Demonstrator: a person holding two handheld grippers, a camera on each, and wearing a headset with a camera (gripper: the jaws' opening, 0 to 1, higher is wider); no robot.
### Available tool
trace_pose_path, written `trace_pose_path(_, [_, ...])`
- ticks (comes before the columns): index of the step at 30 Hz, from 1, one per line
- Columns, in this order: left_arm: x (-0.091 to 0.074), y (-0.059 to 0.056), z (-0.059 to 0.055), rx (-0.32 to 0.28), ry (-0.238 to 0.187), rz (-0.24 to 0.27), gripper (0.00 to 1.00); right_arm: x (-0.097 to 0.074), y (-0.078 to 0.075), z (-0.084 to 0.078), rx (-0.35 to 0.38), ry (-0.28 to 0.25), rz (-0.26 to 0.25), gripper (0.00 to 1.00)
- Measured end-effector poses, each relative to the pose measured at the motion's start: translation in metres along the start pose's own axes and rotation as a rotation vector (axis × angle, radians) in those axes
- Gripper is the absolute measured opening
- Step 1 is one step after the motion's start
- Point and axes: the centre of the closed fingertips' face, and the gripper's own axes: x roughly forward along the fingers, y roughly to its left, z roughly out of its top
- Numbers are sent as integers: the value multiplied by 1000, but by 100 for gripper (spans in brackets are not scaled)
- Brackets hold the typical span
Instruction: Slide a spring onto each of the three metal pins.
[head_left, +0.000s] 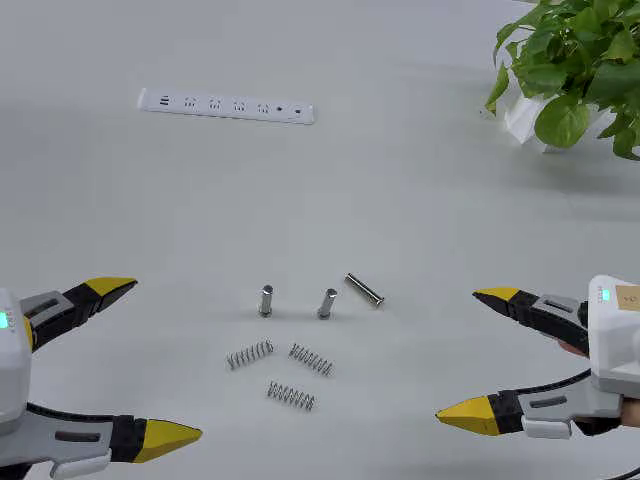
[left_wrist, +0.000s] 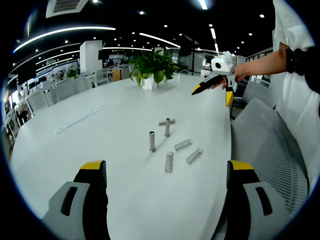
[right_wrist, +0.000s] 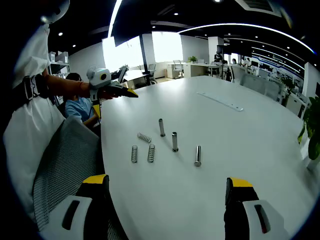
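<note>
White desk (head_left: 420, 200) fills the head view, and both gripper views add an open office with ceiling lights around it. Nearest, the left tongs (head_left: 164, 358) reach in from the lower left, roughly level and angled inward. Their jaws are released wide with nothing between them. The right tongs (head_left: 457, 353) mirror them from the lower right, jaws likewise spread and empty.

Between the two, three springs lie flat on the desk, apart from one another. The nearest spring (head_left: 290, 396) and the middle spring (head_left: 311, 359) run from upper left to lower right, while the left spring (head_left: 249, 354) slants the other way. Just beyond, the left pin (head_left: 265, 300) and the middle pin (head_left: 327, 303) stand upright. The third pin (head_left: 364, 290) lies on its side, its long axis running upper left to lower right.

Farther back lie a power strip (head_left: 226, 106) and a potted plant (head_left: 575, 70).

The left gripper view shows a hand (left_wrist: 241, 74) and white sleeve (left_wrist: 292, 30) holding the right tongs above the desk edge, beside a mesh chair (left_wrist: 270, 145). The right gripper view shows a seated person (right_wrist: 80, 107) behind the left tongs.
</note>
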Motion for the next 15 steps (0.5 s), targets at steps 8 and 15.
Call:
trace_pose_path(8, [0, -2, 0, 0, 2, -3, 99, 2, 0, 1, 3, -3, 3, 96])
trace_pose_path(15, [1, -2, -1, -3, 6, -5, 99, 3, 1, 0, 6, -1, 9, 96])
